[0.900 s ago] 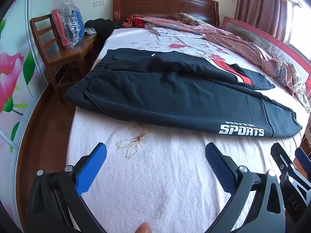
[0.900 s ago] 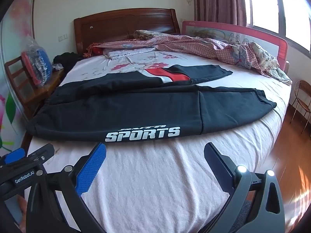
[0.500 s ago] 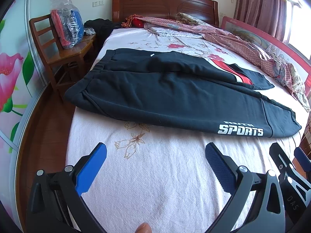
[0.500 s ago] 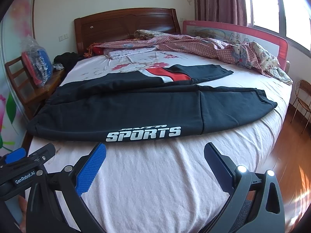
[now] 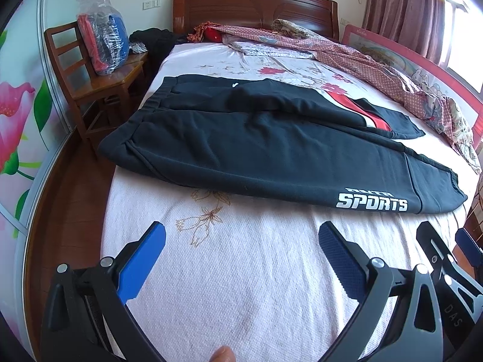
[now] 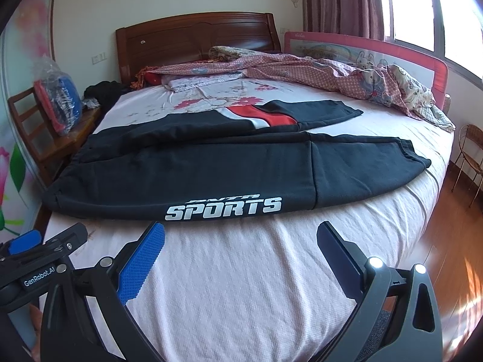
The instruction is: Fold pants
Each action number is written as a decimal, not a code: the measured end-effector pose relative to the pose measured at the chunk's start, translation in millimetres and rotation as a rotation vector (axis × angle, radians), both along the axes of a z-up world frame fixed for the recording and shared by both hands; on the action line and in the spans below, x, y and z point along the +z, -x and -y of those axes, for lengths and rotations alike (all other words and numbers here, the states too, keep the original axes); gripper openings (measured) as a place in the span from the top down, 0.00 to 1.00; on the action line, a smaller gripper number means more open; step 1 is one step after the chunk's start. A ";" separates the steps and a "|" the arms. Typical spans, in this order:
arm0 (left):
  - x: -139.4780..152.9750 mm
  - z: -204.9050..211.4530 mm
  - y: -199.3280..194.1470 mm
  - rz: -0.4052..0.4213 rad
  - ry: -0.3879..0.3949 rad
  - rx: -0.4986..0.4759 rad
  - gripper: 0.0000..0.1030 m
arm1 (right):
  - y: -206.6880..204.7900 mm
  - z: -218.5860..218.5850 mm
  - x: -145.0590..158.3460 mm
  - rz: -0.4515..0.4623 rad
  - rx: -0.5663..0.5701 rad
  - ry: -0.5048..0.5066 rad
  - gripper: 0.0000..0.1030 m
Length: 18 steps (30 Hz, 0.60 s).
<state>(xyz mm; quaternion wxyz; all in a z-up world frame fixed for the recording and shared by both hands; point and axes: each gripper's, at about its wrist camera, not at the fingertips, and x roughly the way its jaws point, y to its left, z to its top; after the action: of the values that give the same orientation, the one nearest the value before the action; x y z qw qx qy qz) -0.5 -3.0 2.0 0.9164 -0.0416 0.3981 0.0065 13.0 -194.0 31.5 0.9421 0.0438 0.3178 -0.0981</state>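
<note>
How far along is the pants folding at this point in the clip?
Barely begun. Done: the black pants lie spread flat across the bed, both legs side by side, not yet folded over. In hand: nothing; the left gripper and right gripper are open above bare sheet, short of the fabric. Left: every fold.

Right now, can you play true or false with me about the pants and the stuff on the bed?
1. The black pants lie spread out on the bed. True.
2. The pants say SPORTS in white letters. True.
3. The left tool is squeezing the pants. False: it is open over bare sheet, touching no cloth.
4. The wooden chair is empty. False: a plastic bag of things sits on it.
5. The right tool is open. True.
</note>
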 end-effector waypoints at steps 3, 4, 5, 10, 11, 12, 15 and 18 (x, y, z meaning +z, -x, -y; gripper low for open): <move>-0.2 0.4 0.4 0.001 0.003 -0.001 0.02 | -0.5 -1.0 -0.3 -0.005 -0.002 0.001 0.03; 0.0 0.6 0.5 0.007 0.005 -0.002 0.02 | -0.4 -0.8 -0.2 -0.005 -0.003 0.002 0.03; 0.0 0.8 0.4 0.006 0.001 0.000 0.02 | -0.3 -0.5 -0.2 -0.003 -0.001 -0.001 0.03; 0.6 0.8 0.8 0.016 0.014 -0.004 0.02 | 0.0 -0.8 0.0 0.003 -0.002 0.005 0.03; 0.5 1.3 1.0 0.017 0.009 -0.004 0.02 | -0.1 -0.6 0.1 0.004 -0.001 0.001 0.03; 0.7 1.6 1.1 0.021 0.006 -0.003 0.02 | -0.3 -0.3 0.1 0.004 -0.001 0.000 0.03; 1.1 1.3 1.7 0.028 0.011 -0.005 0.02 | -0.7 -0.5 0.1 0.007 -0.001 0.003 0.03; 0.8 0.8 1.0 0.016 0.008 -0.002 0.02 | -0.4 -0.3 0.1 0.011 0.000 0.001 0.03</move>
<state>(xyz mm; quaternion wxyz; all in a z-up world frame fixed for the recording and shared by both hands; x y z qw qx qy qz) -1.5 -3.7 2.7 0.9194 -0.0448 0.3907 0.0038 13.4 -193.8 31.6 0.9439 0.0437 0.3123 -0.0981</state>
